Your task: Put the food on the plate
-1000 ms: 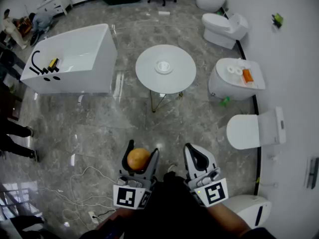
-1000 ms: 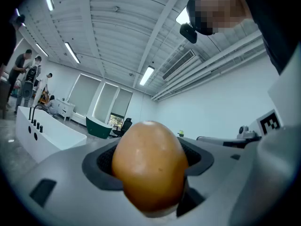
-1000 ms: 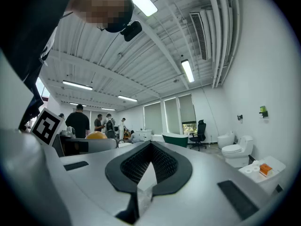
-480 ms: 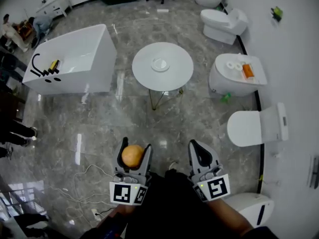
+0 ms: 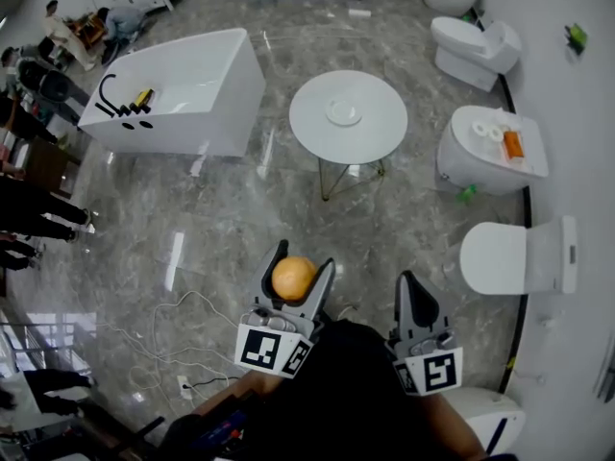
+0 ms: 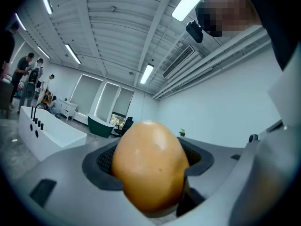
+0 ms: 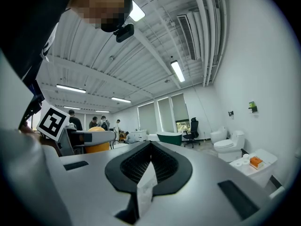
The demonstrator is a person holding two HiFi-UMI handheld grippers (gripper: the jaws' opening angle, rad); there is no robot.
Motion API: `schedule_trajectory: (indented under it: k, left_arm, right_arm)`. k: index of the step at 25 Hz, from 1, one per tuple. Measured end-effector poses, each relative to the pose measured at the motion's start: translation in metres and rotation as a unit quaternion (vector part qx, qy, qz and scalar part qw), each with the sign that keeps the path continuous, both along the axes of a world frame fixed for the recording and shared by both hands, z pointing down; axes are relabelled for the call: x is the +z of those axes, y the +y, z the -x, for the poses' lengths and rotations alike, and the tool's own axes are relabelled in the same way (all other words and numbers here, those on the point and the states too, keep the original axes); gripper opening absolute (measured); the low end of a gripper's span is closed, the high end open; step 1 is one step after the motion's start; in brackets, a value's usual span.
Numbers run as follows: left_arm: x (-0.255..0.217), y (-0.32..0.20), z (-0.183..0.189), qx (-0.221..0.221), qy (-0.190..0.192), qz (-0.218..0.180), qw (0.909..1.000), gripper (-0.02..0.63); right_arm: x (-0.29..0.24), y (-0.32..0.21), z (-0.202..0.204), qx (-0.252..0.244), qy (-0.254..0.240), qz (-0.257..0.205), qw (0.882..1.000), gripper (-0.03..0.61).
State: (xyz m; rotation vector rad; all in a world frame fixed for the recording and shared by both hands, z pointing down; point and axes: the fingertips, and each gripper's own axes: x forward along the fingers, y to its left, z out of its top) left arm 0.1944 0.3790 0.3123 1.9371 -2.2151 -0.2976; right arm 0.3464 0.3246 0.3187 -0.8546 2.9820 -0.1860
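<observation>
While the head view looks steeply down on a grey marble floor (image 5: 221, 219), the left hand-held gripper (image 5: 300, 262) sits low in the picture, its jaws closed around the food (image 5: 293, 279), a smooth, round, orange-brown piece. The left gripper view shows that grip close up: the food (image 6: 149, 166) fills the space between the two dark pads and touches both. It does not show the plate.

Only the head view shows the plate (image 5: 344, 112). It is small and white, and it lies near the middle of a round white tabletop (image 5: 380, 137), well apart from the food and farther up the picture. A white bathtub (image 5: 183, 94) stands to the left of the tabletop, white toilets (image 5: 476, 46) line the right wall, and loose cables (image 5: 183, 334) lie on the floor beside the left hand-held gripper.

The right hand-held gripper (image 5: 413, 291) is held just beside the left one. The right gripper view shows its jaws pressed together, pad against pad. A thin pale sliver (image 7: 146, 188) runs along the seam, and I cannot tell what it is. That view also catches the food from the side at its left edge, and people (image 7: 101, 124) standing far back, whom the head view shows only at its left border.
</observation>
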Motion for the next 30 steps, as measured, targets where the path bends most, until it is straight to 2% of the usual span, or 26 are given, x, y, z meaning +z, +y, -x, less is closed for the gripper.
schedule_trajectory:
  k: [6, 13, 21, 30]
  left_arm:
    - [0.000, -0.027, -0.014, 0.021, -0.002, -0.002, 0.9998, 0.324]
    - [0.014, -0.049, 0.012, 0.027, 0.013, 0.000, 0.9996, 0.324]
    - [0.022, -0.127, 0.074, 0.049, 0.032, -0.009, 0.9982, 0.324]
    - [0.013, -0.204, 0.167, 0.051, 0.048, -0.013, 0.9975, 0.324]
  right_arm:
    - [0.003, -0.019, 0.002, -0.005, 0.002, 0.009, 1.000, 0.006]
    - [0.017, -0.035, 0.030, -0.012, 0.015, 0.011, 1.000, 0.006]
    - [0.021, -0.112, 0.082, 0.016, 0.035, 0.001, 0.999, 0.006]
    - [0.011, -0.185, 0.189, -0.006, 0.054, 0.005, 0.999, 0.006]
